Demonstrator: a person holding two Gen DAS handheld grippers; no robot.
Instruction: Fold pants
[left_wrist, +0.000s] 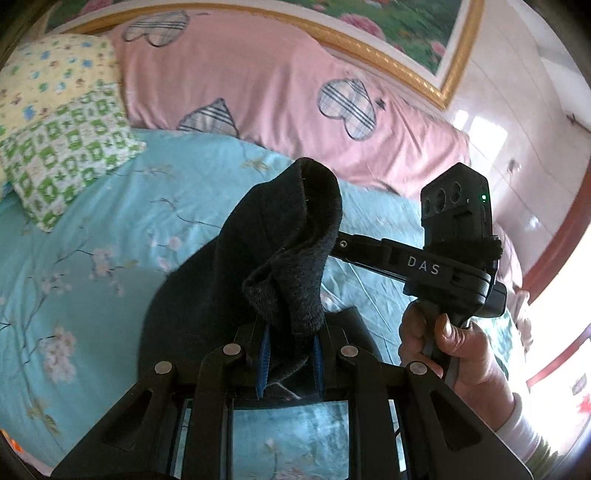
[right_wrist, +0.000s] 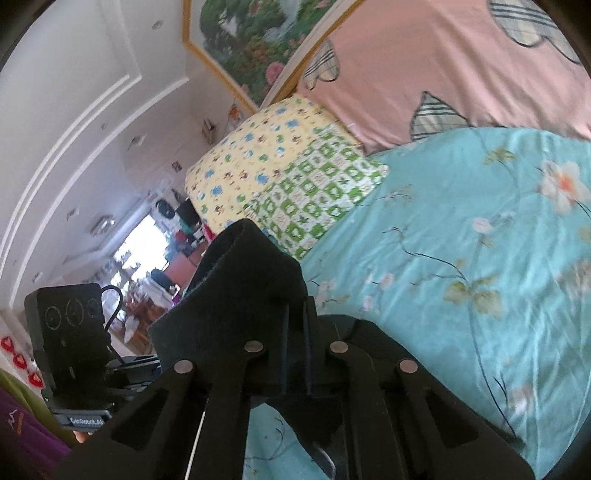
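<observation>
Holding the black pants (left_wrist: 258, 266) lifted above the bed (left_wrist: 92, 258), we have the left gripper (left_wrist: 290, 360) jaws closed on one bunched edge and the right gripper (right_wrist: 295, 354) jaws closed on another; both grips sit at the cloth's upper edge, likely so the fabric hangs free and straightens before we lay a fold

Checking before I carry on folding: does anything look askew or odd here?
Nothing looks damaged. The black fleece pants are bunched and lifted off the turquoise floral bedsheet, pinched in both the left gripper and right gripper, so no flat fold exists yet.
</observation>
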